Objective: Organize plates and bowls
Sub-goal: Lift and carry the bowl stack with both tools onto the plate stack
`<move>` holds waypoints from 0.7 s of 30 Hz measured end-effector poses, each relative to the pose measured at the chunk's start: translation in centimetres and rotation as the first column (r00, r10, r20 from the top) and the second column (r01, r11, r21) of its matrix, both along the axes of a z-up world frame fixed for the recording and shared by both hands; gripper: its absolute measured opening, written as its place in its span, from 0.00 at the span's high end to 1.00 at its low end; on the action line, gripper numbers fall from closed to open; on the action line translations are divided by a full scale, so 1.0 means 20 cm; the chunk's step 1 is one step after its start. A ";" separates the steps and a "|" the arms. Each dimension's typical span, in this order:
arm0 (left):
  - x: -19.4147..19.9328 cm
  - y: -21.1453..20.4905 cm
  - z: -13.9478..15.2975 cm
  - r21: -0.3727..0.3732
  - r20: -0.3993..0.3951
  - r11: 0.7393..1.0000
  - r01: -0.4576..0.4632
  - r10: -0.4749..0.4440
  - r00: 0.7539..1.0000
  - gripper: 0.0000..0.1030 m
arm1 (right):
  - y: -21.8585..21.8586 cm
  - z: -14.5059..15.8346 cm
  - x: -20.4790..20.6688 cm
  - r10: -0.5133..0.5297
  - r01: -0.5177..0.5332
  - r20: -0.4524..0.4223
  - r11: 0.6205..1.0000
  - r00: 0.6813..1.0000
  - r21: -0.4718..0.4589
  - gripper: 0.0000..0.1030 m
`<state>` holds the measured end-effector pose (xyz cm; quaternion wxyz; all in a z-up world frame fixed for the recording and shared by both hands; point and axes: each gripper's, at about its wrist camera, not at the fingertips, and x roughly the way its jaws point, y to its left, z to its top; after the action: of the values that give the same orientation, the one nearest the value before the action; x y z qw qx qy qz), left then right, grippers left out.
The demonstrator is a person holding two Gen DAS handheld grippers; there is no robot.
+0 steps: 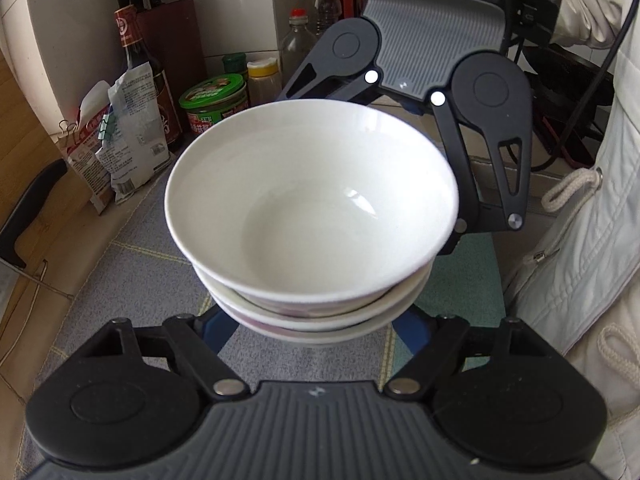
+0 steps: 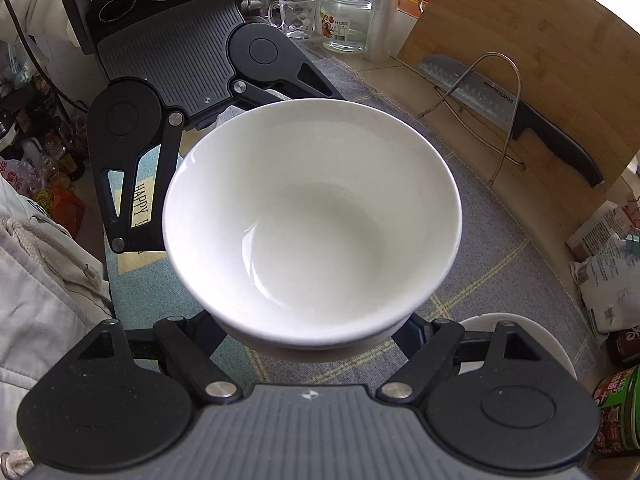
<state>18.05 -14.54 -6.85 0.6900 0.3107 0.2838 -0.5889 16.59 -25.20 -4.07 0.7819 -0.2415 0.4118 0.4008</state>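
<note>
A stack of white bowls (image 1: 312,216) hangs above the counter, carried between the two grippers from opposite sides. The left gripper (image 1: 312,320) has its blue fingers (image 1: 218,330) drawn in narrow against the lower bowls of the stack, and the right gripper (image 2: 316,336) clamps the same stack from the far side, its fingers disappearing under the rim of the top bowl — the contact points themselves are hidden by the bowls in both views. Three nested rims show in the left wrist view, the lower ones with a faint purplish band. Below lies a grey-blue checked mat (image 1: 132,256). Around it the counter is crowded: on one side a dark sauce bottle (image 1: 138,68), a knife block (image 1: 168,32), clipped paper packets (image 1: 116,136), a green-lidded tub (image 1: 214,98), a yellow-capped jar (image 1: 263,76) and clear bottles (image 1: 298,38) against the tiled wall. On the other side a bamboo cutting board (image 2: 532,56) leans upright with a black-handled knife (image 2: 516,108) resting in a wire rack (image 2: 500,128) before it; a glass jar (image 2: 347,16) and a glass mug (image 2: 294,14) stand further back. Another white dish (image 2: 532,344) sits on the mat just beside the right gripper's linkage. A person's pale jacket (image 1: 584,248) with a drawstring borders the scene.
</note>
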 end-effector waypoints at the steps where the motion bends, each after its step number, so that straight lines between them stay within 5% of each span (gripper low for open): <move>1: 0.00 -0.04 0.00 0.000 0.004 1.000 0.004 -0.004 1.000 0.20 | -0.03 0.00 0.00 -0.002 0.002 0.004 1.000 1.000 -0.001 0.15; 21: 0.10 -0.47 -0.03 -0.011 0.072 0.999 0.046 -0.045 0.996 0.20 | -0.48 0.03 0.03 -0.061 0.063 0.059 0.997 0.996 -0.039 0.15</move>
<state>20.11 -23.91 -7.43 0.6881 0.3339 0.2478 -0.5947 17.24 -34.82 -3.55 0.8004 -0.2559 0.4046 0.3607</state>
